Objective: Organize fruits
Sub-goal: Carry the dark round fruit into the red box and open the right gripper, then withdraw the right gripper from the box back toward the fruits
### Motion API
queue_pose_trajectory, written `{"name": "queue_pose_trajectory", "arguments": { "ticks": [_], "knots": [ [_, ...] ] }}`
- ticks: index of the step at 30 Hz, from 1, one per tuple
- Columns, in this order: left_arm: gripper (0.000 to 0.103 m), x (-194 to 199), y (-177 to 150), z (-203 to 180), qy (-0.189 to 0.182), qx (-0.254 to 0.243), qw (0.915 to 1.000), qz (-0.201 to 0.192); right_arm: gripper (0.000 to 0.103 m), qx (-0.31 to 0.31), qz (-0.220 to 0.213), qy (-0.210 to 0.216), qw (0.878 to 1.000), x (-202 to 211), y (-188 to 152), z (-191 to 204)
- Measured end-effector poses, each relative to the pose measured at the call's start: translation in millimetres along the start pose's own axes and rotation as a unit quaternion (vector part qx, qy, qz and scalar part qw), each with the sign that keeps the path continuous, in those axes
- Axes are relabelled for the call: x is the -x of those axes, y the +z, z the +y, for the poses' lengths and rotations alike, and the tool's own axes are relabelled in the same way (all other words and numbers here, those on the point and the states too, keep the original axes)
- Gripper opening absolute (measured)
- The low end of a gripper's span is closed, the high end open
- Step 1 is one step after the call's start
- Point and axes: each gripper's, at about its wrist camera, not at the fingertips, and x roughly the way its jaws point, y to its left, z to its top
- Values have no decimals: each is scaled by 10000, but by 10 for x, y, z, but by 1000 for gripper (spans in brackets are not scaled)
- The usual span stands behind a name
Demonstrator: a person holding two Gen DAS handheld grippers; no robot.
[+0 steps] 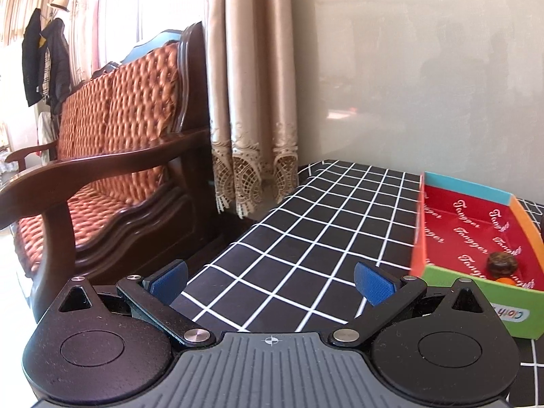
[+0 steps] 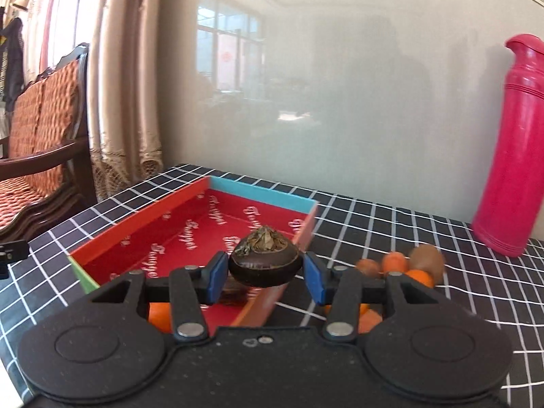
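- Pads of my right gripper (image 2: 265, 277) pinch a dark water chestnut (image 2: 266, 265), held above the red box (image 2: 142, 224) so it can drop inside.
- Left gripper (image 1: 272, 282) hangs spread and empty over the checked cloth (image 1: 306, 224), clear of the box.
- Loose fruits (image 2: 401, 265) wait beside the box.

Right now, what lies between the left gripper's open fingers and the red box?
Only bare checked tablecloth, seen in the left wrist view. The left gripper holds nothing; the red box sits off to its right with a dark fruit inside.
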Motion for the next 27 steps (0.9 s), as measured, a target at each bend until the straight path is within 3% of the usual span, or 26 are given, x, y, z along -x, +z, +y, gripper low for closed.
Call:
{"name": "queue_pose_trajectory", "arguments": {
  "ticks": [9,11,13,14,21,27],
  "knots": [
    [103,-41,-9,64,65,7,10000,50,48,367,404,330,9980,-155,-114,272],
    [103,-42,-13,63,45,9,10000,51,56,486,280,221,9982,-106,-132,336],
    [103,-37,-15,54,20,0,10000,56,74,417,110,191,9989,-37,-119,328],
    [103,-34,-14,47,8,-8,10000,52,75,383,59,165,9991,-18,-111,304],
    [103,8,-2,-41,-141,-30,9999,18,79,-310,-474,-328,9979,156,-6,-137],
    [103,81,12,-201,-372,-97,9993,-26,82,-1274,-822,-954,9838,377,-13,-755]
  ]
}}
